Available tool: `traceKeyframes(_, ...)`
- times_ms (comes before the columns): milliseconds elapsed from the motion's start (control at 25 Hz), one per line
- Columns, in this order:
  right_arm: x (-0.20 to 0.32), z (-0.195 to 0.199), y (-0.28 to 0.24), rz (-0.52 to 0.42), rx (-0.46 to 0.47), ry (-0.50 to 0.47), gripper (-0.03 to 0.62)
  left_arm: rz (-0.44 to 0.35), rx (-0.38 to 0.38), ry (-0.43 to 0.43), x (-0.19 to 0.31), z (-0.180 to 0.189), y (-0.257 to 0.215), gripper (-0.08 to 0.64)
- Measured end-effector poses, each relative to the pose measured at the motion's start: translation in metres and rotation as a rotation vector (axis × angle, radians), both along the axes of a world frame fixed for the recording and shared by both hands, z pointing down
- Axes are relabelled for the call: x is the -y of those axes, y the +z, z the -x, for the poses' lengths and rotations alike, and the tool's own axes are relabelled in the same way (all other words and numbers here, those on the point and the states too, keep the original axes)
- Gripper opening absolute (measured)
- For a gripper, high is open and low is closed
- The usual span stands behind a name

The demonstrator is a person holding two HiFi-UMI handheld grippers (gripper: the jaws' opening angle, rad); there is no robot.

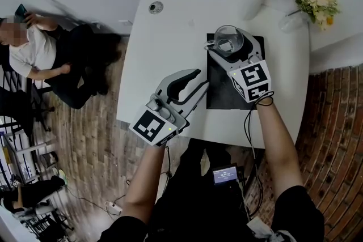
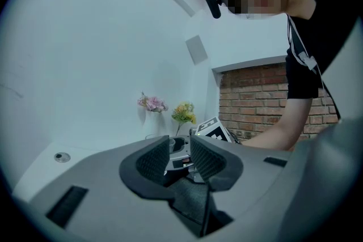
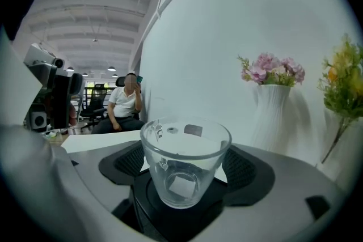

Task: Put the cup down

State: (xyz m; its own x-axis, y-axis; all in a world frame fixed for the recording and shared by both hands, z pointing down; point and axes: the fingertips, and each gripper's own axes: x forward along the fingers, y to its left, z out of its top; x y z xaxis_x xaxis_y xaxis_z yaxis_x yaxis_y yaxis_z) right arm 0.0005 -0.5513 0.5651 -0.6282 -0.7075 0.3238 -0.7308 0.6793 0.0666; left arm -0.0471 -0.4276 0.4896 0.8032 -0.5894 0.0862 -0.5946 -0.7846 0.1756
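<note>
Left gripper (image 1: 201, 79) — jaws parted, nothing between them — hovers beside the right gripper (image 1: 231, 48), whose jaws clasp an upright glass cup (image 3: 184, 150) over a black mat (image 1: 221, 93).

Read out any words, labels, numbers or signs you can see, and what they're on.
No readable text anywhere.
Small lit screen at the person's waist: too small to read.
Left hand-held gripper, right hand-held gripper: black-and-white square markers only, no words.
Clear glass cup: no print.

cup (image 1: 228, 39) 1 | grippers (image 1: 199, 79) (image 1: 231, 49) 2 | flower vases (image 1: 252, 0) (image 1: 292, 21) 2 | black mat (image 1: 218, 90) 1 | table (image 1: 164, 54) 1 | seated person (image 1: 34, 48) 1
</note>
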Motion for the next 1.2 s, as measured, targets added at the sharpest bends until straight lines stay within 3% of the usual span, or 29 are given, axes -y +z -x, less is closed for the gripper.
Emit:
traceKeyframes(640, -0.051, -0.039, -0.034, 0.017, 0.065, 0.078, 0.419, -0.043, -0.001, -0.017, -0.019, -0.004, -0.026, 0.106)
traceKeyframes(1040, -0.104, -0.044, -0.074, -0.017, 0.017, 0.015, 0.417, -0.065, 0.033, 0.011, -0.041, -0.011, -0.044, 0.106)
traceKeyframes(1200, -0.127, -0.045, -0.099, -0.070, -0.042, -0.014, 0.339, -0.089, 0.025, 0.029, -0.049, -0.018, -0.060, 0.106)
